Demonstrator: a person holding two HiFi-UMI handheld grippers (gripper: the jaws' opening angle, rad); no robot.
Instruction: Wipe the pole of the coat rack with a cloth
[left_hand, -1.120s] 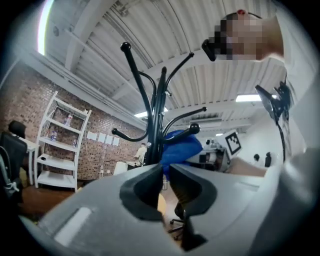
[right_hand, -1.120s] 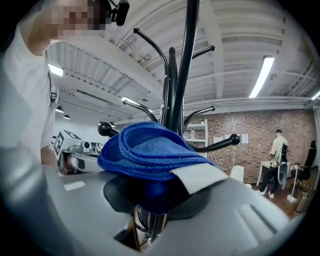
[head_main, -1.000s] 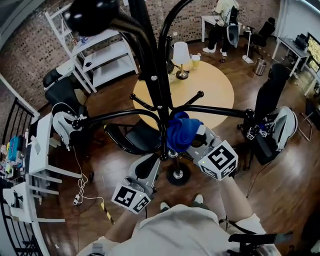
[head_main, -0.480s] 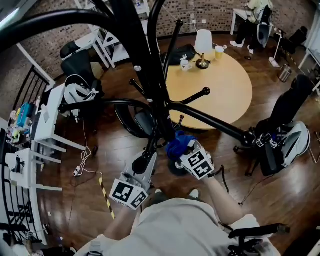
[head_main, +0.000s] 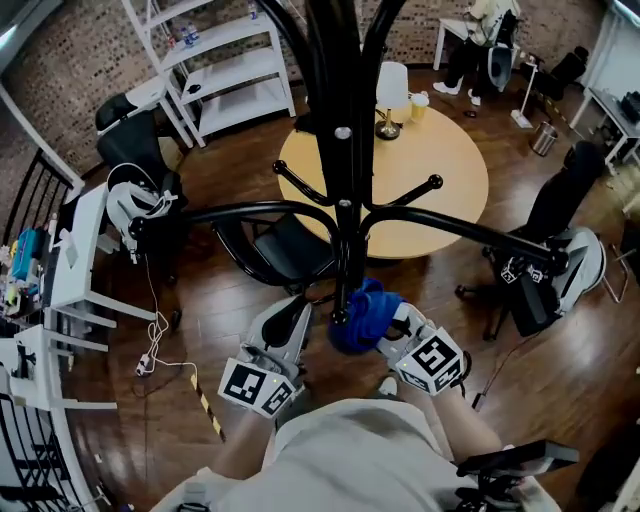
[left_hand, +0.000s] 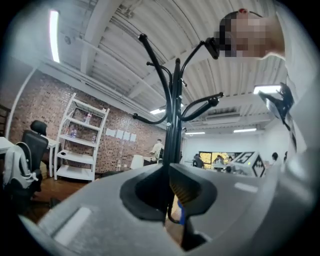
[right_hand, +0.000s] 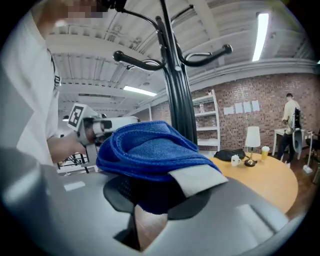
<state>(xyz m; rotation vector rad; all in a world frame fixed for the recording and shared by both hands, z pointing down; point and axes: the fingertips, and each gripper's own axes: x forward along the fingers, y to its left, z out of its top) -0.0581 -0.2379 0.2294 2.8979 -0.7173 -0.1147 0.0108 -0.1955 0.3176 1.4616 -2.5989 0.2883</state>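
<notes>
Against the pole (head_main: 345, 250), the right hand-held gripper (head_main: 385, 322) clamps the cloth (head_main: 360, 312).

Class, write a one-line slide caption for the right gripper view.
Right claw shut on a folded blue cloth, black coat rack pole rising behind.

Head view: above coat rack pole (head_main: 344, 190), facing steeply down. Left and right gripper views: low, close against pole, facing up it. All share pole.

A round table (head_main: 440, 190) is standing on a dark wood floor (head_main: 200, 300), bearing a lamp (head_main: 392, 90). A white shelf (head_main: 230, 75) is standing against the brick wall (head_main: 60, 60). A strip light (right_hand: 260, 35) is glowing overhead.
</notes>
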